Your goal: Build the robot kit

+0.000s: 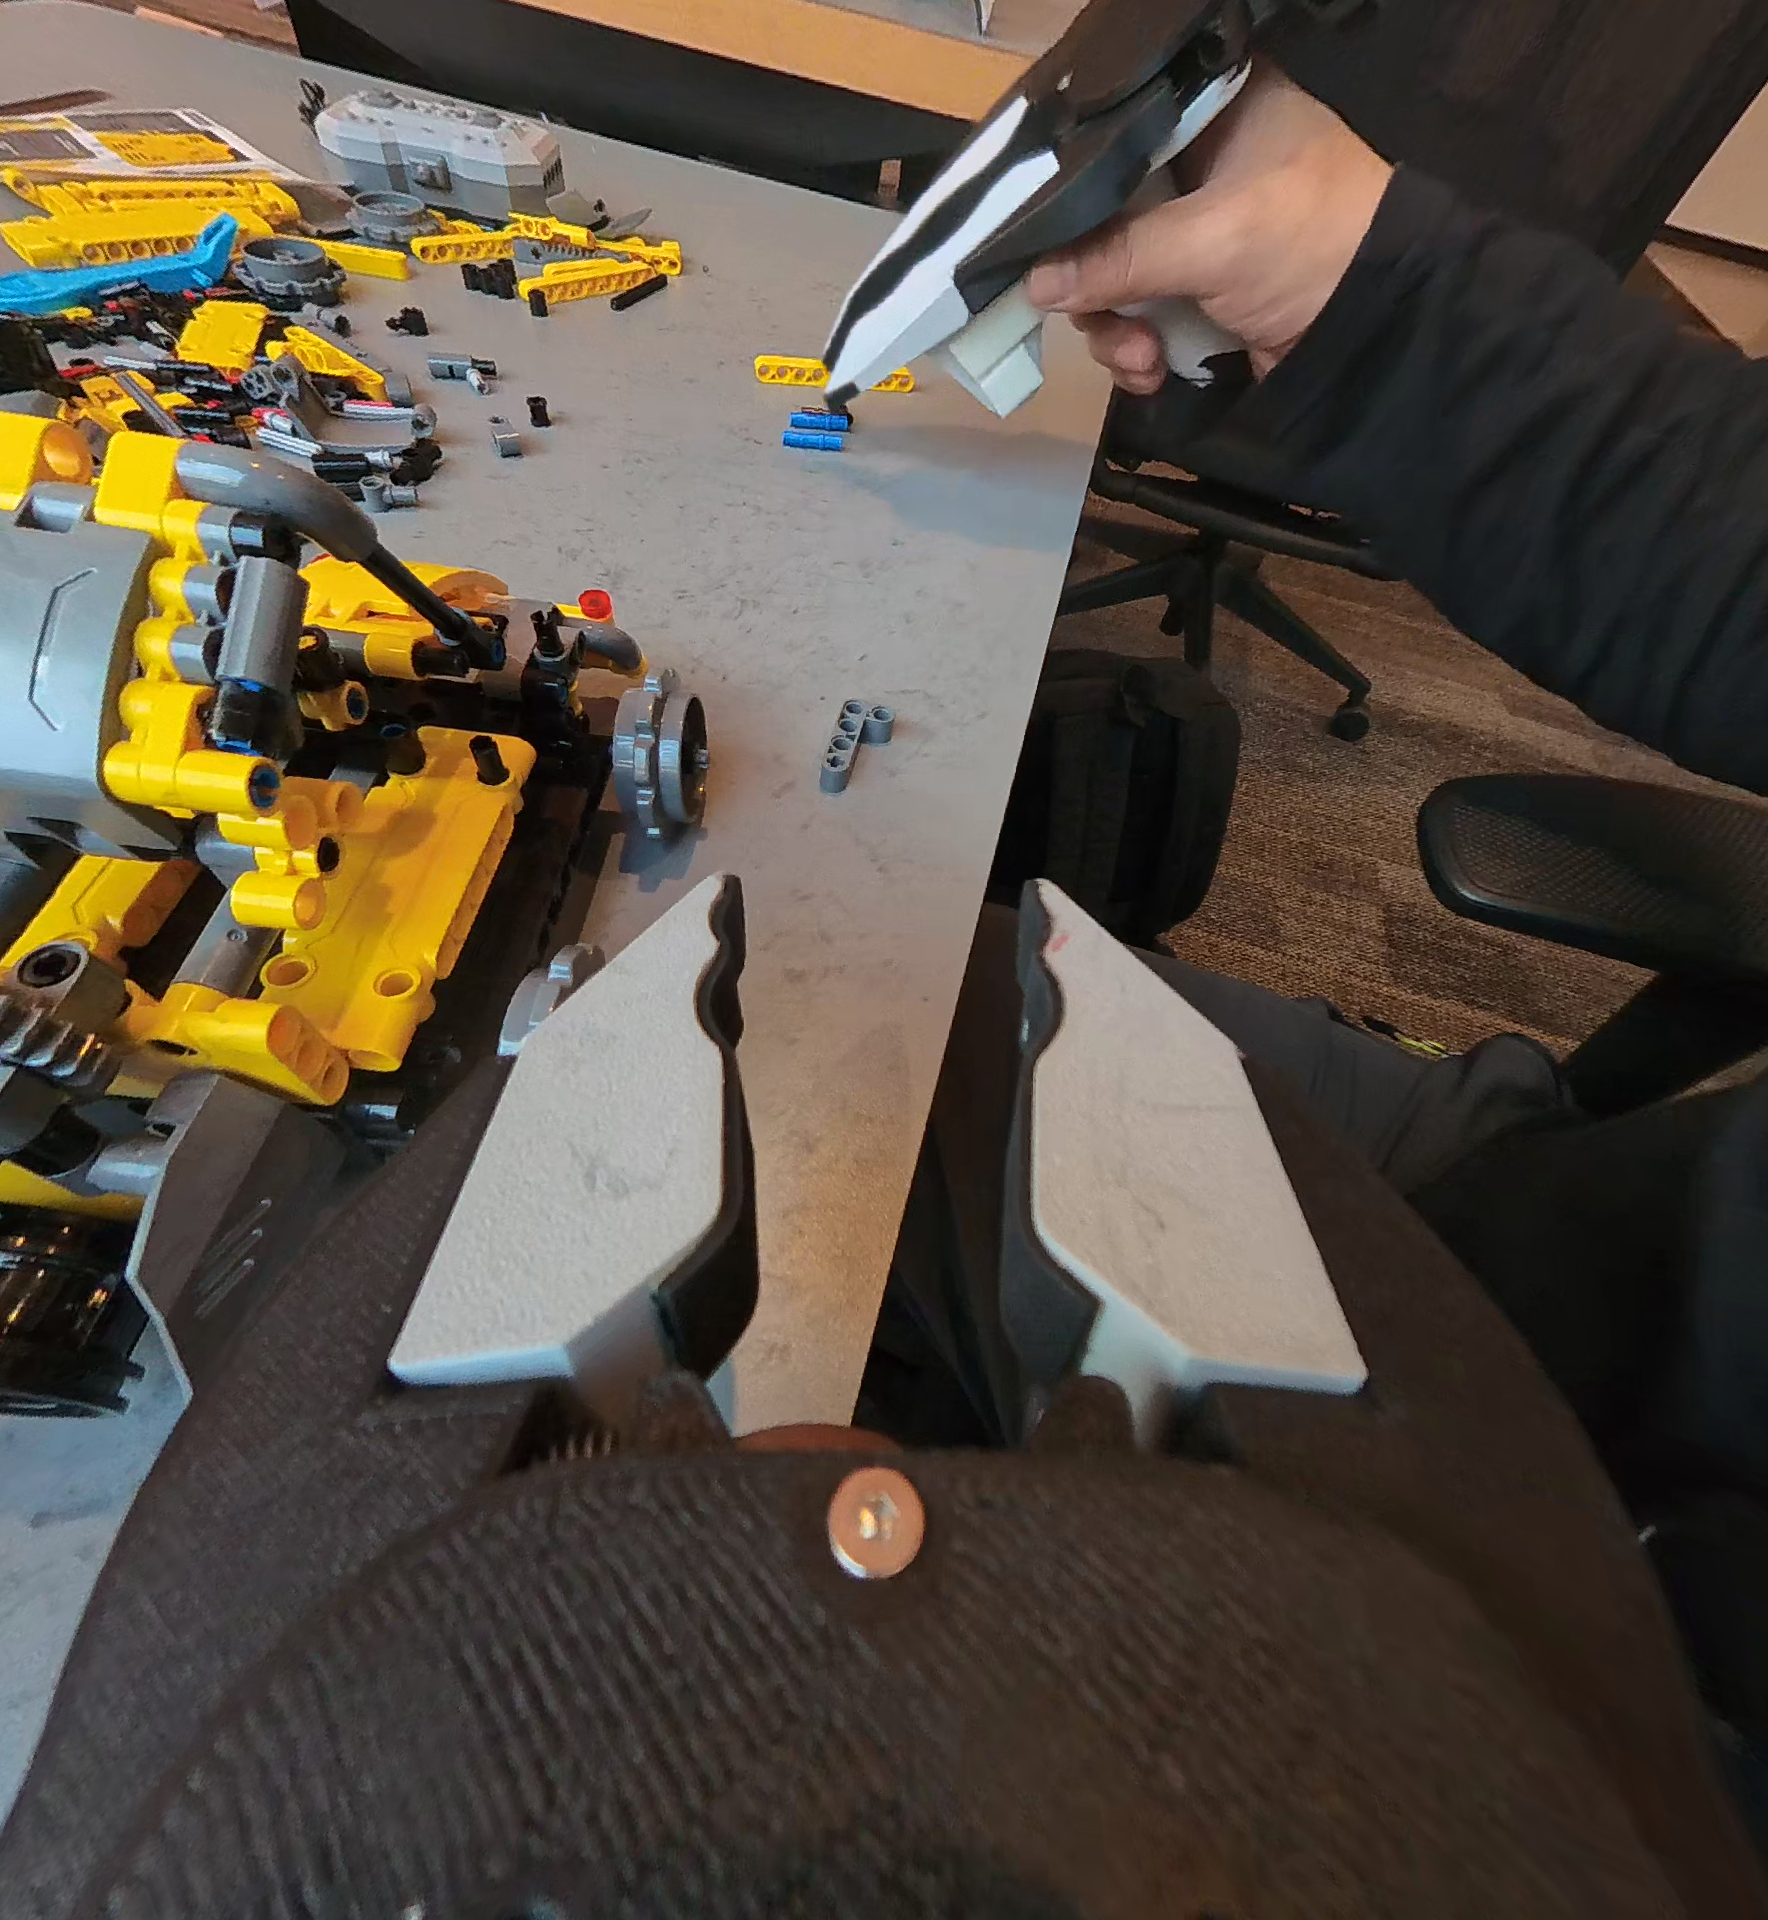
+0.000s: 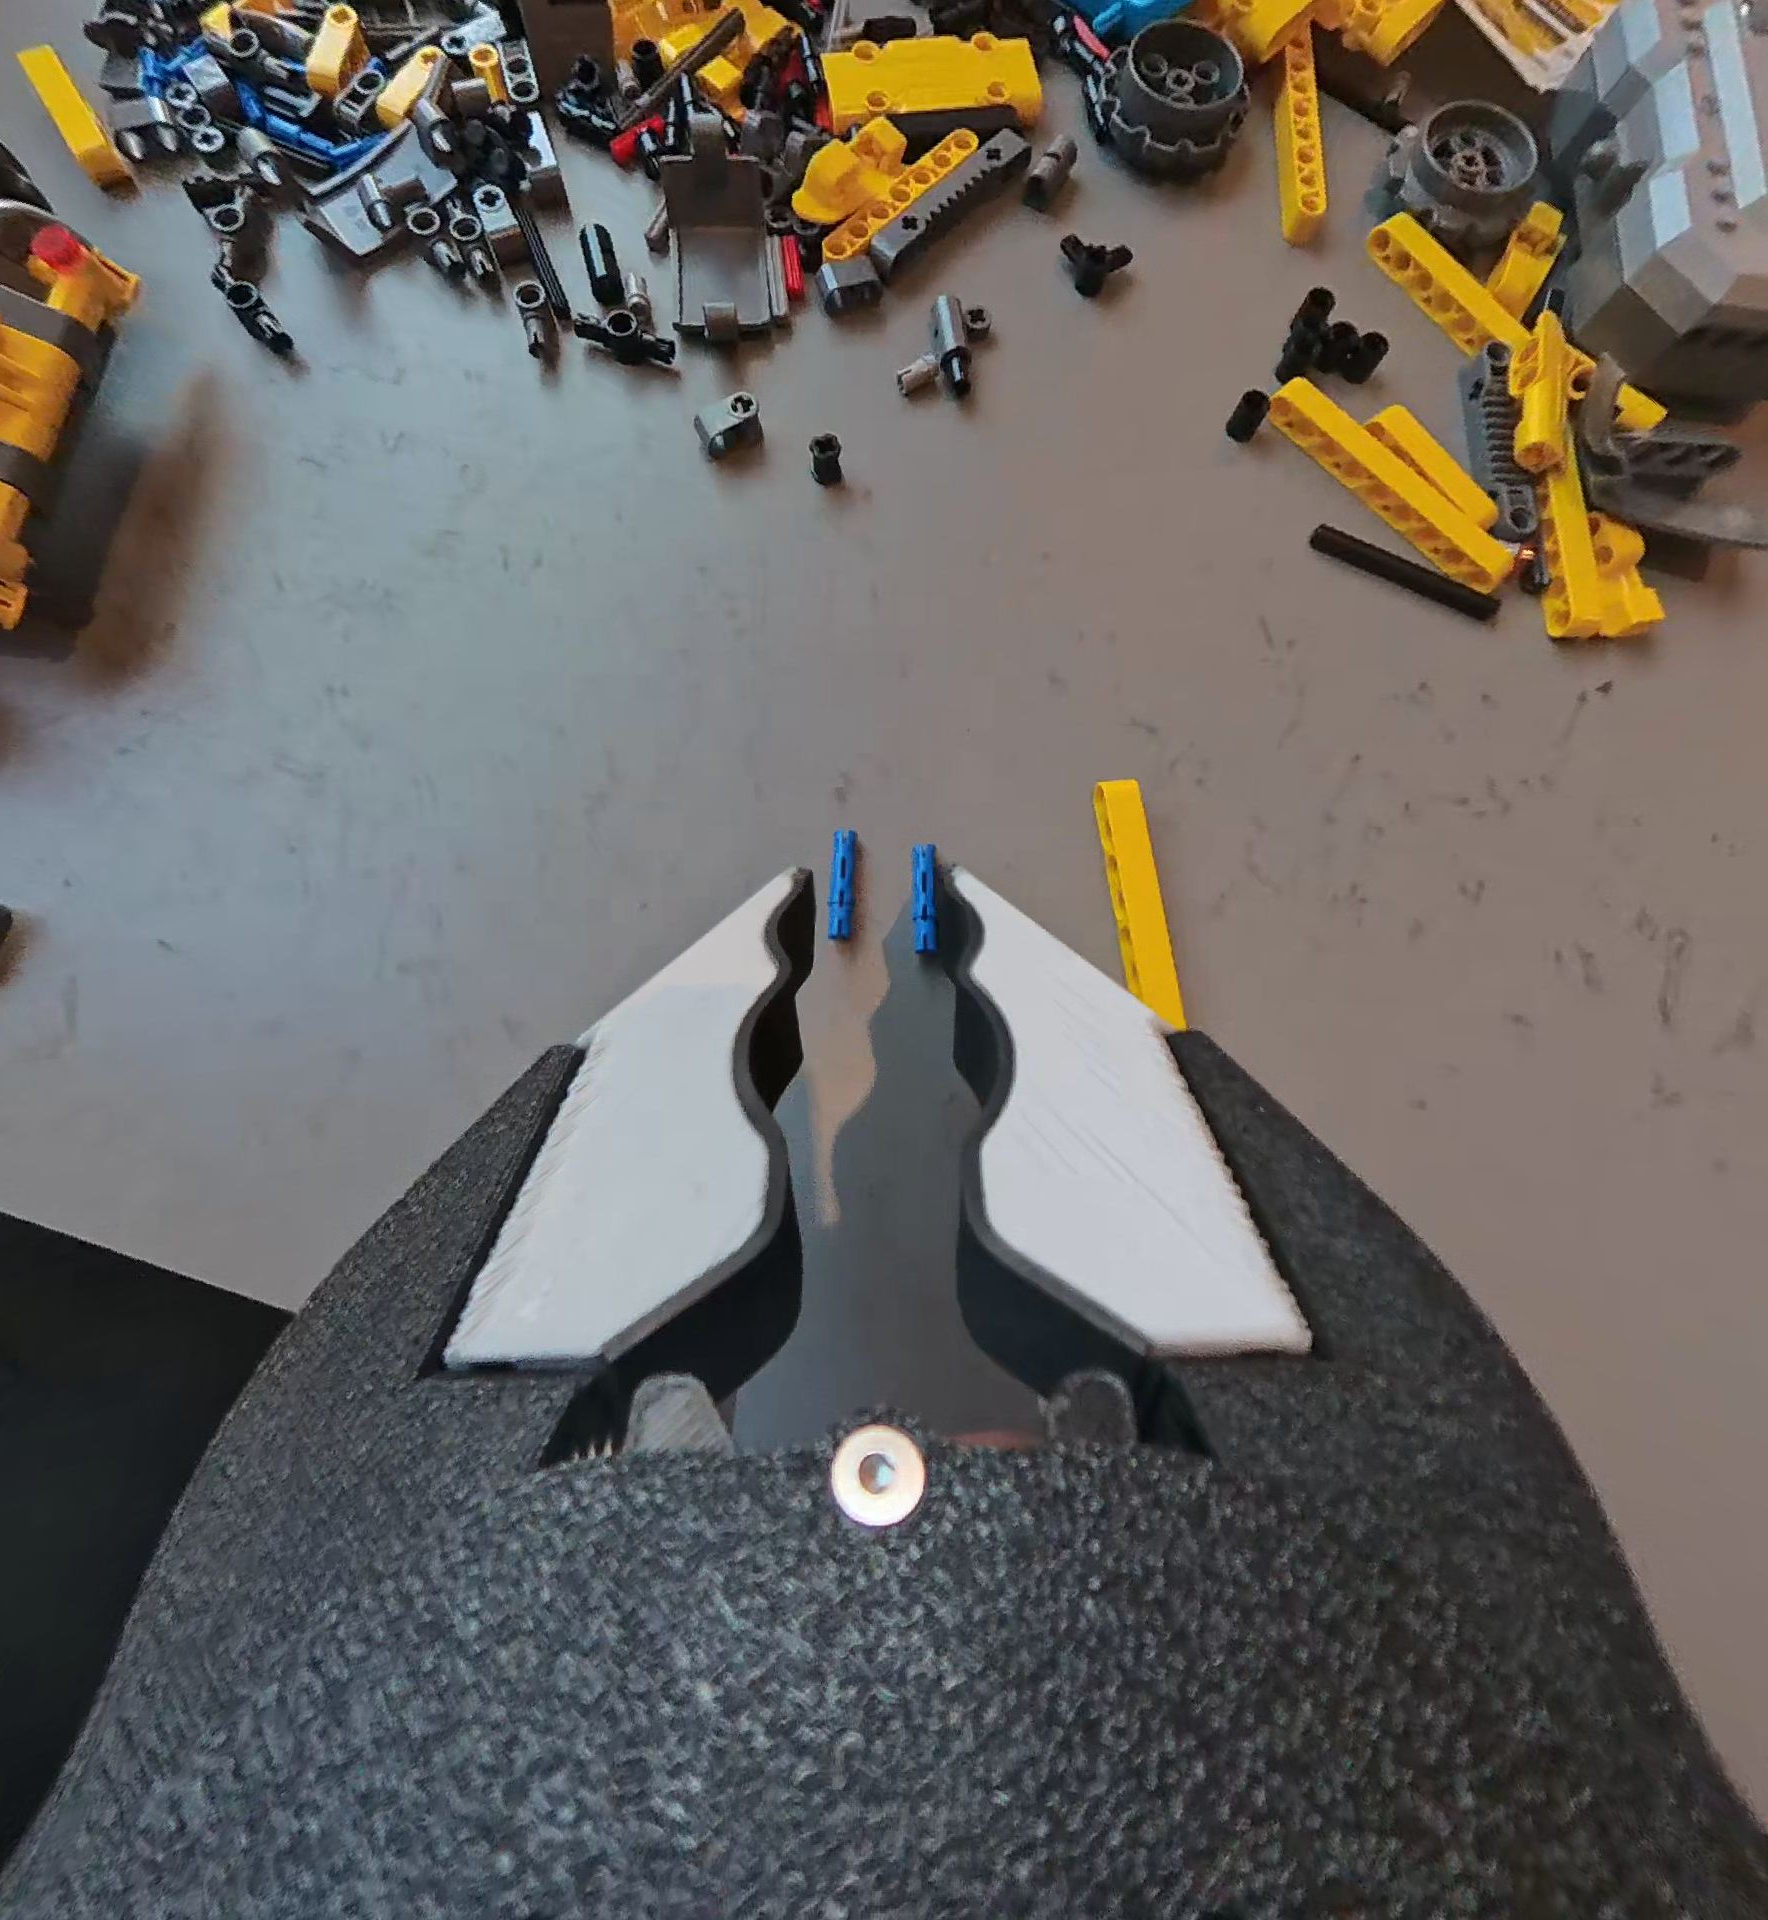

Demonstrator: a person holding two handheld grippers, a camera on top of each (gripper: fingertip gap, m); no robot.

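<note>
My right gripper (image 2: 875,883) is open with a narrow gap, its tips down at the grey table (image 2: 547,727). Two small blue pins lie side by side between its fingertips: one (image 2: 841,883) by the left finger, one (image 2: 924,899) against the right finger. A yellow beam (image 2: 1134,894) lies just right of it. In the left wrist view the right gripper (image 1: 838,390), held by a hand, stands over the blue pins (image 1: 815,431). My left gripper (image 1: 880,904) is open and empty over the table's edge (image 1: 1005,831), beside a yellow and grey brick model (image 1: 236,779).
A heap of loose yellow, black and grey parts (image 2: 755,156) lies across the far side. A grey block (image 2: 1711,208) sits at the far right. A grey L-shaped piece (image 1: 852,743) and a grey gear (image 1: 664,758) lie near the model. Office chairs (image 1: 1638,883) stand beyond the edge. My hands' fingertips stand some 25 centimetres from each other. Measured from the fingertips, the grey gear (image 1: 664,758) is 4 centimetres or so from the left gripper and 20 centimetres from the right.
</note>
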